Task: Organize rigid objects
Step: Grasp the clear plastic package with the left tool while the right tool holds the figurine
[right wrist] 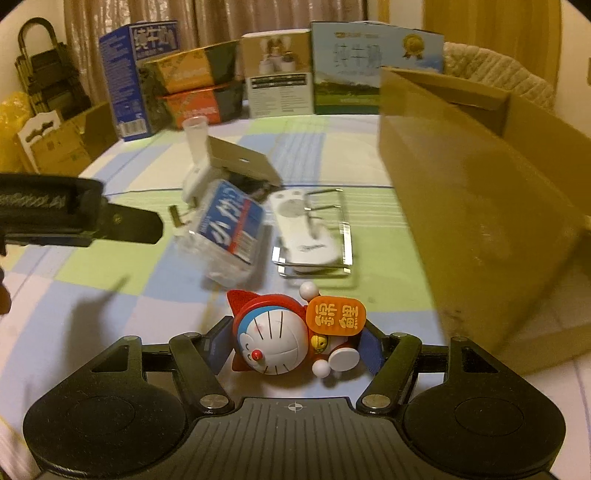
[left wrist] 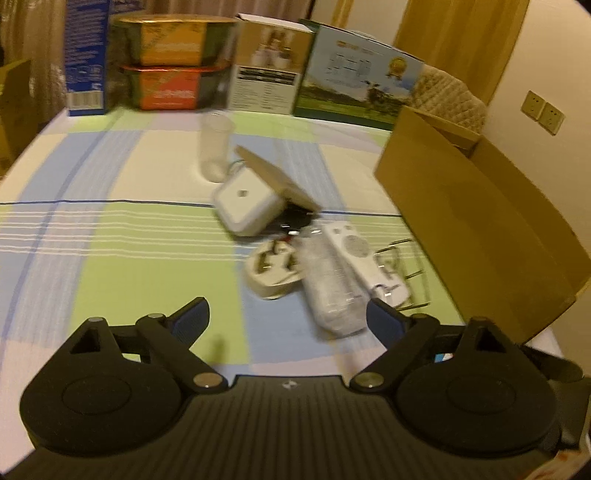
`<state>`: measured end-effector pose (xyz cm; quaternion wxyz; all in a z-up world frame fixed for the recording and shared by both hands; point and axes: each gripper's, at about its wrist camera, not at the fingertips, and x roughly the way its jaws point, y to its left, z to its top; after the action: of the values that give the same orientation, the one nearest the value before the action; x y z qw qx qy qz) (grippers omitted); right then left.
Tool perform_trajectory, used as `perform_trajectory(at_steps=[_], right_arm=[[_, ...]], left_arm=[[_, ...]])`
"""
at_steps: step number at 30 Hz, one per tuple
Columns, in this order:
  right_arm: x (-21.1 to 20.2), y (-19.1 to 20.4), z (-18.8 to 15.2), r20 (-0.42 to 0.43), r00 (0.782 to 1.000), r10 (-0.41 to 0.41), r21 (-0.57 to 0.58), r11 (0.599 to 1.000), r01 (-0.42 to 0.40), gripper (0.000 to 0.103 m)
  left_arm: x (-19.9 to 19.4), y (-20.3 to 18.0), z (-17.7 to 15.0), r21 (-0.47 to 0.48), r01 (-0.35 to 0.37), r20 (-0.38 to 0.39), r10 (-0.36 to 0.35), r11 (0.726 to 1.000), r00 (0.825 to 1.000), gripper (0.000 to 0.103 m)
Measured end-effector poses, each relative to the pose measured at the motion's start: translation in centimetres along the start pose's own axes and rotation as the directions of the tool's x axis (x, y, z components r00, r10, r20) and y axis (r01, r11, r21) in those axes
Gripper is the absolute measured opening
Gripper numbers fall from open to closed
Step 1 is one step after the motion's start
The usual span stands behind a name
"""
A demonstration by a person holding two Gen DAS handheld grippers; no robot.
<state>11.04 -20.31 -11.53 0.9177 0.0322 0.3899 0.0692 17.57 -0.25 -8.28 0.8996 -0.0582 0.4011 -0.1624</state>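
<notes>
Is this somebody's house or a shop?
Most likely a house: a table under a checked tablecloth, curtains behind it, wall sockets, and a quilted chair back.

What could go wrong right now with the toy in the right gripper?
The cat figurine lies sideways between the right gripper fingers; its rounded head could squirt out as they squeeze. The orange sign sticks out and might snag. The left gripper hovers close over the clutter and could bump the wrapped pack.
</notes>
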Motion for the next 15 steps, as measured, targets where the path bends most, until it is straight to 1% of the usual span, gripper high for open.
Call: perform_trajectory(at_steps=[2,4,6,7,9,10,11,12,14,15], right_arm=[[-0.3,-0.3,-0.1,0.001,1.0,-0.004,0.003,1.0,0.004,0.066],[-0.3,-0.6,-0.1,-0.001,1.0,-0.006,0.008,1.0,0.006,0.066],[-0.4,-0.7,-0.1,-0.001,1.0,-0.004,0.012,1.0,0.004,0.066],[-0.4,-0.7,-0.1,0.0,1.0,-0.002,0.012,1.0,0.002,0.066],[-0.4,-0.8,0.0,-0.001,1.0,0.003,0.013,1.0,-0.003,0.066],[-0.4,-0.8,0.0,0.0,1.0,0.002,0.012,1.0,-0.002,0.066],[-0.3,-0.8,0.0,0.0,1.0,0.001,0.012,1.0,-0.001,0.066],[-0.3,-0.9,0.0,-0.001,1.0,0.001,0.012,1.0,-0.001,0.066],[-0.2,-0.9,0.0,-0.004,1.0,-0.003,0.013,1.0,0.003,0.066],[-0.2,-1.0,0.0,-0.003,1.0,-0.005,0.012,1.0,0.005,0.066]], left_arm=[[0.7,-0.8,0.3,0.0,0.028,-0.002,-0.028,1.0,1.0,0.085],[1.5,-1.5,0.7,-0.004,0.041,-0.003,-0.041,0.999,0.999,0.083],[2.4,-1.9,1.0,-0.01,0.053,-0.021,-0.053,0.999,0.998,0.074],[3.0,-2.1,1.1,-0.015,0.055,-0.029,-0.056,0.998,0.998,0.072],[3.8,-2.4,1.2,-0.018,0.057,-0.044,-0.058,0.998,0.997,0.063],[4.2,-2.4,1.3,-0.021,0.054,-0.048,-0.054,0.998,0.997,0.06],[4.4,-2.5,1.3,-0.022,0.05,-0.05,-0.051,0.999,0.997,0.054],[4.7,-2.5,1.3,-0.024,0.048,-0.056,-0.049,0.999,0.997,0.044],[5.1,-2.5,1.3,-0.023,0.031,-0.07,-0.033,0.999,0.997,0.038],[5.1,-2.4,1.3,-0.026,0.034,-0.072,-0.036,0.999,0.997,0.037]])
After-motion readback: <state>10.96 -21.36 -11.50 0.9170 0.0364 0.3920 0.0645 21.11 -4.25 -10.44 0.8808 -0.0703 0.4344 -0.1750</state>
